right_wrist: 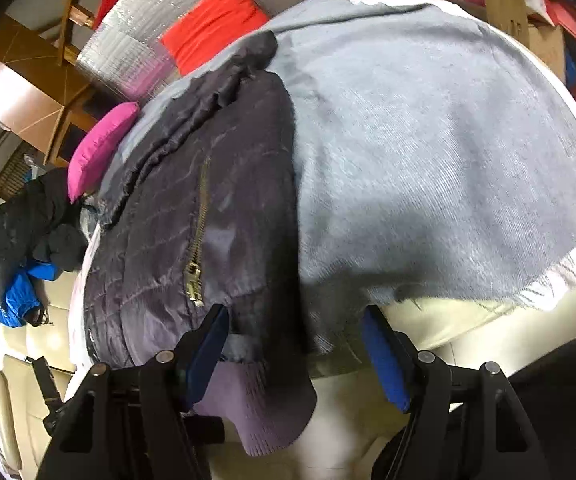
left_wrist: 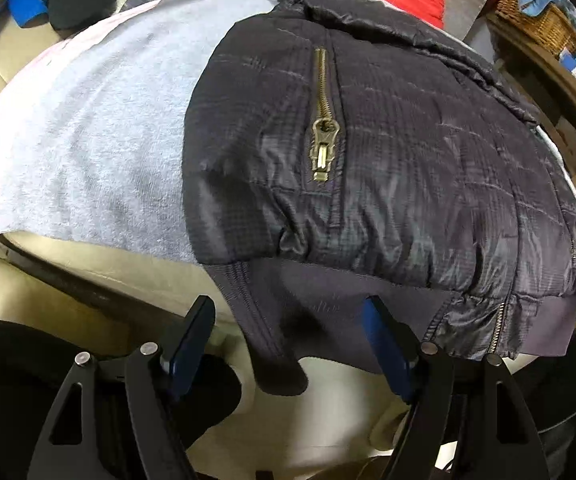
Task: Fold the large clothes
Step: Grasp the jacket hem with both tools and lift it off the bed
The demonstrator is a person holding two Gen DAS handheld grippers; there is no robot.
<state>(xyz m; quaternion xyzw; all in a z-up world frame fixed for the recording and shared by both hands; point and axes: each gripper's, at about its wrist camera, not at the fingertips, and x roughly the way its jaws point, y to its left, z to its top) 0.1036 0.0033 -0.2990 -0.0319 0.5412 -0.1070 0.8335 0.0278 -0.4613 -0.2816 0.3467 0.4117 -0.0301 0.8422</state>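
Here a dark quilted jacket (left_wrist: 388, 160) lies folded on a grey cloth (left_wrist: 100, 148) spread over a cream surface (left_wrist: 88, 292), its ribbed hem hanging over the near edge. A brass zipper (left_wrist: 322, 120) runs down its upper face, the pull pointing toward the hem. The left gripper (left_wrist: 288, 340) hovers just in front of the hem with its jaws spread wide — a ribbed cuff (left_wrist: 276, 360) dangles between the blue-padded fingers (left_wrist: 384, 344), pinched by neither. The right gripper (right_wrist: 296, 356) also stands released, its fingers (right_wrist: 384, 364) apart, with the hem's purple-grey ribbing (right_wrist: 260, 408) drooping between them. Off to one side sit a pink cushion (right_wrist: 96, 148), a red cushion (right_wrist: 216, 20) and a heap of black and blue clothes (right_wrist: 20, 240).
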